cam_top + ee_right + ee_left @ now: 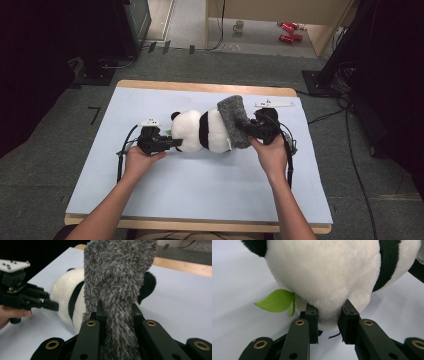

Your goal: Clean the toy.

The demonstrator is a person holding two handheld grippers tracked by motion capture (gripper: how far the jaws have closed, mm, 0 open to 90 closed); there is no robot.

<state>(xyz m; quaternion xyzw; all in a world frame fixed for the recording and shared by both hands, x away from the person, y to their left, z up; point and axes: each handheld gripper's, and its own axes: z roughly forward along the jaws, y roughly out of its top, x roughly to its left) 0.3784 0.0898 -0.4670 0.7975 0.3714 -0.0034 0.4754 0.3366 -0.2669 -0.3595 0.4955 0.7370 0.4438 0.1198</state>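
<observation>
Right now, the left gripper (328, 322) is being squeezed onto the soft white fur of the toy panda (200, 131), so the toy is being kept from sliding. A little green leaf (277, 300) is sticking out at about nine o'clock from that gripper's jaws. The panda is being laid on its side in the middle of the pale blue table (200, 185). At three o'clock from the panda, the right gripper (117, 322) is being pinched shut on the fuzzy grey hat (117, 272), which is probably being pulled over the toy's far end. No words or labels are being shown anywhere on these things.
</observation>
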